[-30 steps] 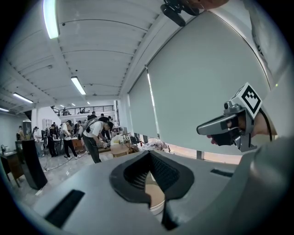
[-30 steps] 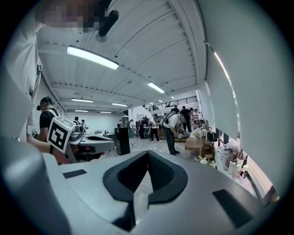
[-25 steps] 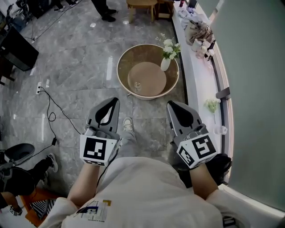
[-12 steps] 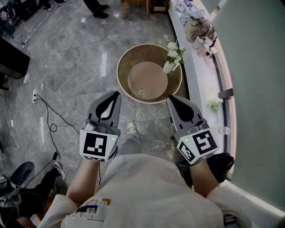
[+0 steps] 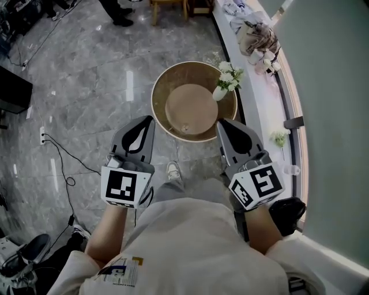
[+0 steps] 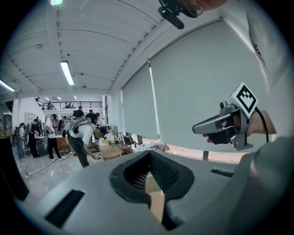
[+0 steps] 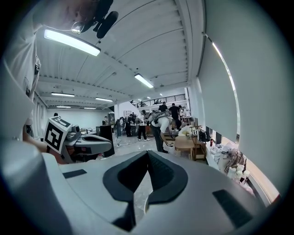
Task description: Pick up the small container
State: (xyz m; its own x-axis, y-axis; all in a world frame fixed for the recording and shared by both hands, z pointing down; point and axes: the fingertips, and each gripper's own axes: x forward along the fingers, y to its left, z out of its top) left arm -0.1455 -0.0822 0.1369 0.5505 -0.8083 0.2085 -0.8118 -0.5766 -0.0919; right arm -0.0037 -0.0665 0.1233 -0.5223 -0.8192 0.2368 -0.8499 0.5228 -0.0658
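Observation:
In the head view a round wooden table with a raised rim (image 5: 158, 86) stands just ahead of me. A small clear container (image 5: 185, 128) sits on its brown top near the front edge. A white vase of white flowers (image 5: 221, 92) stands at the table's right side. My left gripper (image 5: 144, 124) is held level at the table's front left, shut and empty. At the front right my right gripper (image 5: 226, 128) is shut and empty too, its tip over the rim. The container lies between the two tips. Each gripper view shows closed jaws and the room beyond.
A white window ledge (image 5: 259, 109) runs along the right with clothes, small plants and a cup (image 5: 292, 170). Cables (image 5: 63, 164) trail over the grey marble floor at the left. A wooden stool (image 5: 167, 4) and a person's feet are beyond the table. Several people stand far off.
The table has drawn closer to both grippers, and the right tip now overlaps its rim. Both grippers stayed shut and level.

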